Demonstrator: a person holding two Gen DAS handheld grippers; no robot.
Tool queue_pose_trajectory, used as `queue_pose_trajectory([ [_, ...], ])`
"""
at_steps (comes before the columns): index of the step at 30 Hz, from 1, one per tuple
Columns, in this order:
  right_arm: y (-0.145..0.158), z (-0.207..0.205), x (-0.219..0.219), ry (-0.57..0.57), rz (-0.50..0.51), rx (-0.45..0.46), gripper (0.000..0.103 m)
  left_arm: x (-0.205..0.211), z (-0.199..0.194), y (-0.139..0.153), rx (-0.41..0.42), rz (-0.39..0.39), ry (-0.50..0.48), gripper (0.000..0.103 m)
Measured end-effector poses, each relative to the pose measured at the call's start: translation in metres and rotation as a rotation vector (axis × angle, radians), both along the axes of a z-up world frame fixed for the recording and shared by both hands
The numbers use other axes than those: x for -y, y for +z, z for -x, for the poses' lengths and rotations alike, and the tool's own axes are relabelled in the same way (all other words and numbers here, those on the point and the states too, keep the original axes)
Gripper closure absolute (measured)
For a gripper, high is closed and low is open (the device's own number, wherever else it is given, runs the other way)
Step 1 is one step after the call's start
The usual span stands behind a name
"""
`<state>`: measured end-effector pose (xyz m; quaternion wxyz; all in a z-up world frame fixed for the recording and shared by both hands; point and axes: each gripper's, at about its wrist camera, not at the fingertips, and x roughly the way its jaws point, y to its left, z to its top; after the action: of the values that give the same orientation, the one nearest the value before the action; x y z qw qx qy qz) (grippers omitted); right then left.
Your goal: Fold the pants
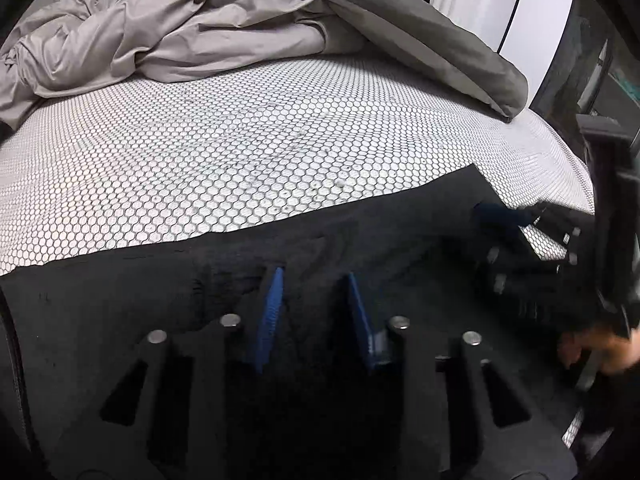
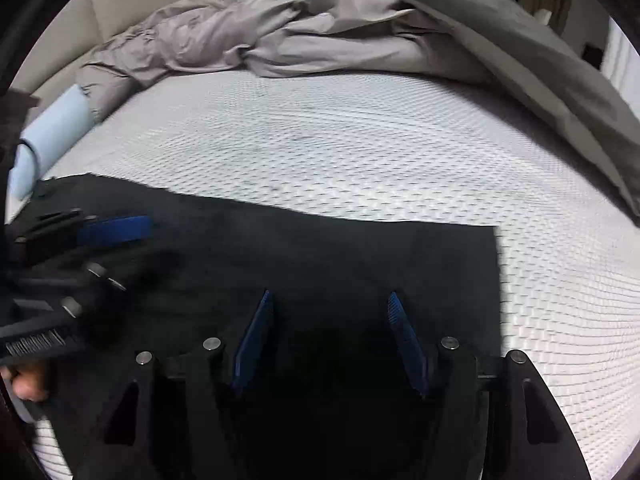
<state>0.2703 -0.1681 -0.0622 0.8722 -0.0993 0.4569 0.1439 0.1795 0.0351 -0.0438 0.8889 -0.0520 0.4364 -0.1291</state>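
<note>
Black pants lie flat on the mattress (honeycomb-patterned) beneath both parted, empty grippers, left gripper and right gripper.

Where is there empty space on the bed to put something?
The white honeycomb-patterned mattress is bare in a wide band between the flat black pants in front and the crumpled grey bedding behind. The near edge is crowded: both grippers hover over the pants.

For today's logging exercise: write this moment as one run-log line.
stage: folding | black pants: flat on mattress | left gripper: open above pants | right gripper: open above pants
</note>
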Motion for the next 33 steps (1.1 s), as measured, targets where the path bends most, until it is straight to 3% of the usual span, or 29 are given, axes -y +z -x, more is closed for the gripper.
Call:
queue_pose_trajectory([
  [3,0.001,-0.003,0.024,-0.136,0.122,0.049,0.043,-0.003,0.003,0.004,0.0,0.001,0.002,0.074],
  [7,0.016,0.003,0.049,-0.154,-0.017,0.021,0.043,-0.004,0.025,0.028,0.023,-0.047,0.037,0.073],
  [9,0.034,0.021,0.048,-0.109,-0.046,0.054,0.043,-0.001,0.048,0.048,0.082,-0.053,0.019,0.066],
  [11,0.044,0.036,0.041,-0.044,-0.092,0.062,0.043,0.006,0.069,0.055,0.122,-0.037,-0.012,0.038],
  [14,0.034,0.057,0.016,0.072,-0.12,0.005,0.042,0.022,0.073,0.033,0.062,-0.045,-0.073,0.036],
  [16,0.016,0.056,0.002,0.092,-0.078,-0.038,0.043,0.025,0.067,0.009,-0.008,-0.082,-0.07,0.036],
  [18,0.008,0.057,0.004,0.088,-0.04,-0.034,0.043,0.019,0.071,0.007,0.011,-0.062,-0.076,0.036],
  [21,0.013,0.066,0.03,0.003,0.08,0.026,0.043,0.005,0.079,0.011,0.02,-0.051,-0.044,0.024],
  [23,0.011,0.068,0.054,-0.069,0.128,0.046,0.042,0.001,0.081,0.012,0.009,-0.032,-0.012,0.027],
  [26,0.024,0.078,0.071,-0.114,0.034,0.053,0.044,0.016,0.097,0.031,0.079,-0.095,-0.013,0.035],
  [27,0.033,0.089,0.066,-0.089,0.014,0.078,0.044,0.026,0.108,0.04,0.118,-0.099,-0.05,0.035],
  [29,0.047,0.108,0.048,0.007,-0.014,0.108,0.044,0.036,0.114,0.044,0.119,-0.079,-0.101,0.035],
  [31,0.048,0.118,0.028,0.088,-0.056,0.071,0.044,0.045,0.116,0.035,0.076,-0.047,-0.171,0.035],
  [33,0.036,0.121,0.015,0.137,-0.08,0.003,0.044,0.049,0.113,0.017,0.032,-0.095,-0.191,0.035],
])
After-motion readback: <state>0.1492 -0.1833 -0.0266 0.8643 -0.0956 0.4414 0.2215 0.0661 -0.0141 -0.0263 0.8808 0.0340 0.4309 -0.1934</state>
